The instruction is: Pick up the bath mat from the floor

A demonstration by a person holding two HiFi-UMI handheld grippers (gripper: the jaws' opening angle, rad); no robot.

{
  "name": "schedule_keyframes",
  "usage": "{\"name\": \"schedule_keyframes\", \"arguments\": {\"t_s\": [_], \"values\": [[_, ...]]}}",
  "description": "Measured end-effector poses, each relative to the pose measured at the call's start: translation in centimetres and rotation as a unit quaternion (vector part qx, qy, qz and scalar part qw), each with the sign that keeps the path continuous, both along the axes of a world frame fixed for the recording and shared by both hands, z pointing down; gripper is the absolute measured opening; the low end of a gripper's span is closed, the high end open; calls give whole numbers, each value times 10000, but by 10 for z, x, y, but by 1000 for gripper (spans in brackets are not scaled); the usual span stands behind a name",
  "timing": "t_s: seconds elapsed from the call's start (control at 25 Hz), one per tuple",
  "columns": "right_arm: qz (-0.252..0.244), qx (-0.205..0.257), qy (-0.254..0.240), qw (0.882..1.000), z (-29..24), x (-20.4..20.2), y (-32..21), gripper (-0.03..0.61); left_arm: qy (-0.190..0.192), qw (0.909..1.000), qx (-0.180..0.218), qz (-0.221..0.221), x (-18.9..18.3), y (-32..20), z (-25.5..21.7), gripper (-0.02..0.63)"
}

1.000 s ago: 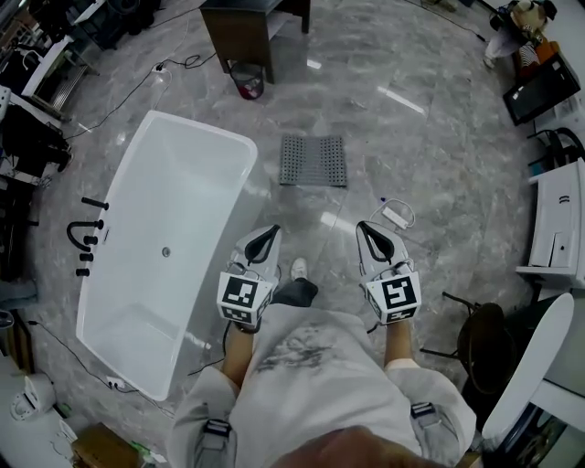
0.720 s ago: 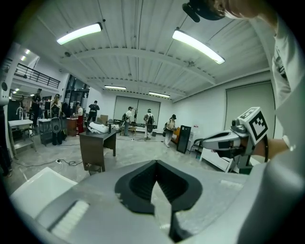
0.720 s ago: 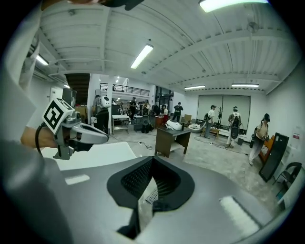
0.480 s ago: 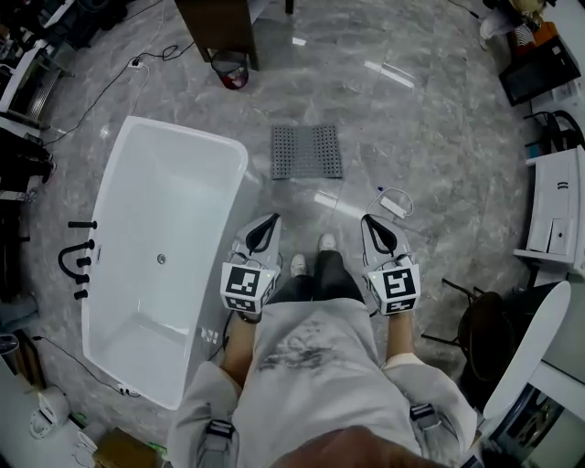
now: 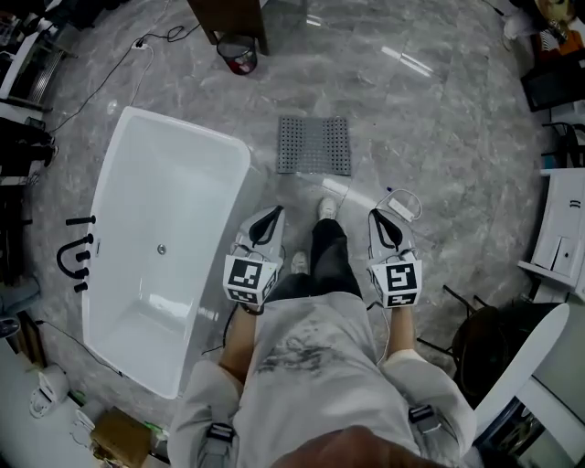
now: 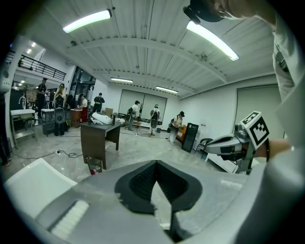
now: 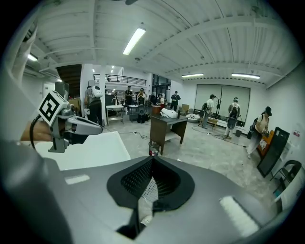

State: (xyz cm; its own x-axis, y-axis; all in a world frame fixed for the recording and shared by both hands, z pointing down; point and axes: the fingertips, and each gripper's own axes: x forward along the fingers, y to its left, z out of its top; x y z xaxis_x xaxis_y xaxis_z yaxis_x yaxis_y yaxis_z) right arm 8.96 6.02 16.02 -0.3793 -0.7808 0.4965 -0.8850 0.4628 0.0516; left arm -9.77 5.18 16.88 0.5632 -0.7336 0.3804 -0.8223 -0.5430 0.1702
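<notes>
The grey perforated bath mat (image 5: 314, 145) is laid flat on the marble floor (image 5: 439, 137), near the white bathtub (image 5: 183, 129), not touched by anything. Both tools are held well short of it. The left gripper (image 5: 273, 213) and right gripper (image 5: 376, 217) are each seen with jaws pressed together, nothing pinched. One shoe (image 5: 326, 208) is planted between them.

A white bathtub (image 5: 164, 247) sits left on the grey marble floor (image 5: 439, 137), with a dark table (image 5: 224, 14) and small bin (image 5: 238, 53) beyond its far end and a white power strip (image 5: 400, 208) to the right.
</notes>
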Motion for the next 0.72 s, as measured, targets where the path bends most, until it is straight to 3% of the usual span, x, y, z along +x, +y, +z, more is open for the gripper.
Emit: {"name": "schedule_keyframes", "arguments": {"t_s": [0.24, 0.72], "values": [[-29, -176, -124, 9998, 29, 20, -61, 2, -96, 9992, -330, -192, 15, -53, 30, 2], [-137, -704, -204, 9972, 99, 63, -155, 2, -469, 9969, -585, -234, 49, -148, 90, 2]]}}
